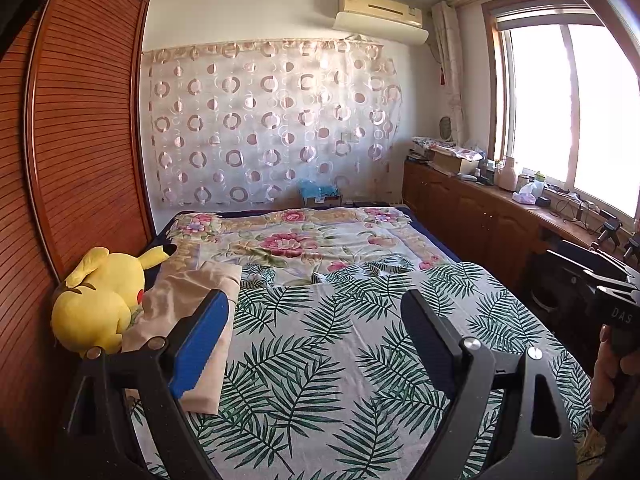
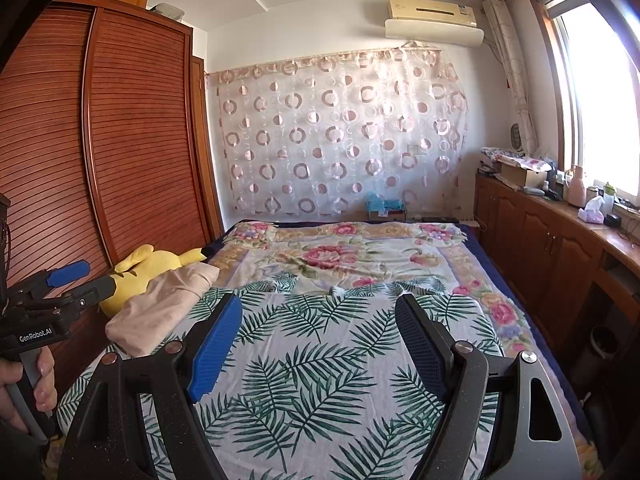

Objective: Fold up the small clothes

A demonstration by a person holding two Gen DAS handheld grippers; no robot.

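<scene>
A folded beige garment (image 1: 180, 286) (image 2: 160, 306) lies at the left edge of the bed, on the palm-leaf sheet (image 1: 340, 344) (image 2: 320, 360). My left gripper (image 1: 314, 296) hovers over the sheet, open, with nothing between its jaws; its blue-padded left finger (image 1: 204, 336) overlaps the garment in this view. The right gripper (image 2: 319, 300) is open as well, empty, above the middle of the sheet and to the right of the garment. In the right wrist view the left gripper (image 2: 102, 276) shows at the left edge, held by a hand (image 2: 28, 384).
A yellow plush toy (image 1: 100, 300) (image 2: 156, 262) lies beside the garment against the slatted wooden wardrobe (image 1: 80, 140). A floral blanket (image 1: 304, 240) covers the far half of the bed. Wooden cabinets (image 2: 540, 240) with clutter run under the window on the right.
</scene>
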